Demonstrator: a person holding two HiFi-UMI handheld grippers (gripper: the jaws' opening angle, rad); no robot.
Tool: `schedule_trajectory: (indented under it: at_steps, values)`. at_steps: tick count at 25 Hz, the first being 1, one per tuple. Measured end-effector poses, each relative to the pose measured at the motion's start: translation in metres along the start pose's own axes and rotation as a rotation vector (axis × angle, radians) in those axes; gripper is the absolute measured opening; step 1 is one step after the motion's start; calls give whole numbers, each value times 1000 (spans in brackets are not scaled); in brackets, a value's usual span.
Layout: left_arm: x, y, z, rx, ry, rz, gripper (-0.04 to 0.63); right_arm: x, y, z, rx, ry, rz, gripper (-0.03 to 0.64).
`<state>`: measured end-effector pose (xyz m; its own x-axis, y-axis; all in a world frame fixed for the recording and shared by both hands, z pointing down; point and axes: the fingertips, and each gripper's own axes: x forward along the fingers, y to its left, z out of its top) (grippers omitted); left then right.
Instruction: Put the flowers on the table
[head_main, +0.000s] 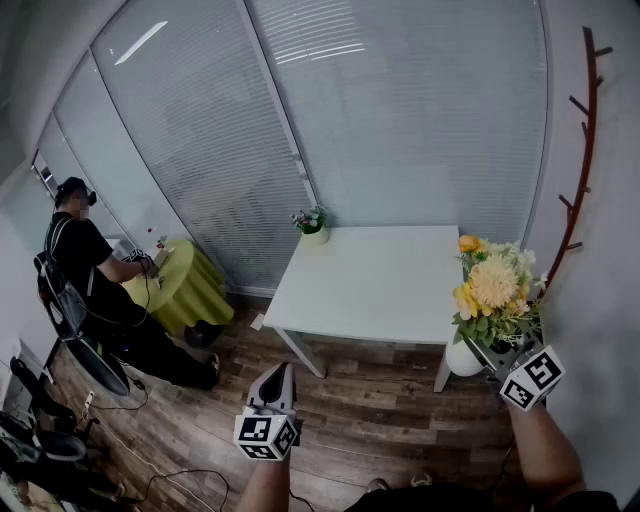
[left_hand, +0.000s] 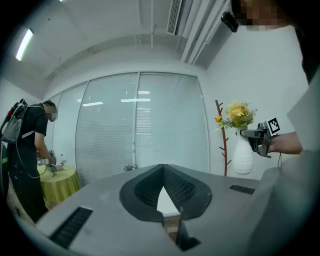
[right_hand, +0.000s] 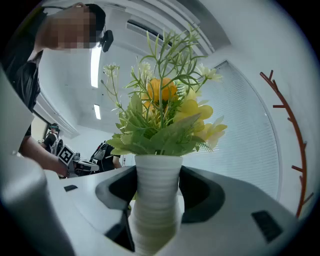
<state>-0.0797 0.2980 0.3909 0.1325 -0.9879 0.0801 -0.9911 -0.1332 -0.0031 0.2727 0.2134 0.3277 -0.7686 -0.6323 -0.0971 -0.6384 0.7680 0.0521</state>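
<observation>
A white ribbed vase (head_main: 463, 357) with yellow flowers (head_main: 492, 285) hangs in the air by the right front corner of the white table (head_main: 370, 280), lower than its top. My right gripper (head_main: 492, 356) is shut on the vase's body, with both pads against the vase (right_hand: 154, 200) under the flowers (right_hand: 165, 115). Low in the head view, over the wooden floor, my left gripper (head_main: 274, 382) is shut and holds nothing. The left gripper view shows its jaws meeting at the tip (left_hand: 165, 194), and the vase (left_hand: 243, 157) off to the right.
A small potted plant (head_main: 313, 224) stands on the table's far left corner. A person (head_main: 95, 285) sits at a round yellow-green table (head_main: 185, 282) to the left. A red branch-shaped coat rack (head_main: 585, 150) stands against the right wall. Cables (head_main: 170, 478) lie on the floor.
</observation>
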Motion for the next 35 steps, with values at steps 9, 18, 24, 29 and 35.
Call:
schedule_trajectory:
  at_steps: [9,18,24,29,35]
  values:
    - [5,1,3,10,-4,21,-5,1,-10,-5,-7,-5,3,270]
    - [0,2,-2,20,19,34,-5,2,-5,-1,-3,-17,21,270]
    - [15,-6,-19,37,38,54,-5,4,-27,-19,-21,-35,34,270]
    - [64,-11,-7,30,24,46,-5,20,-74,-25,13,-38,11,270]
    - [110,20,-8,30,21,9,-5,58,-93,-30,6,-32,-44,268]
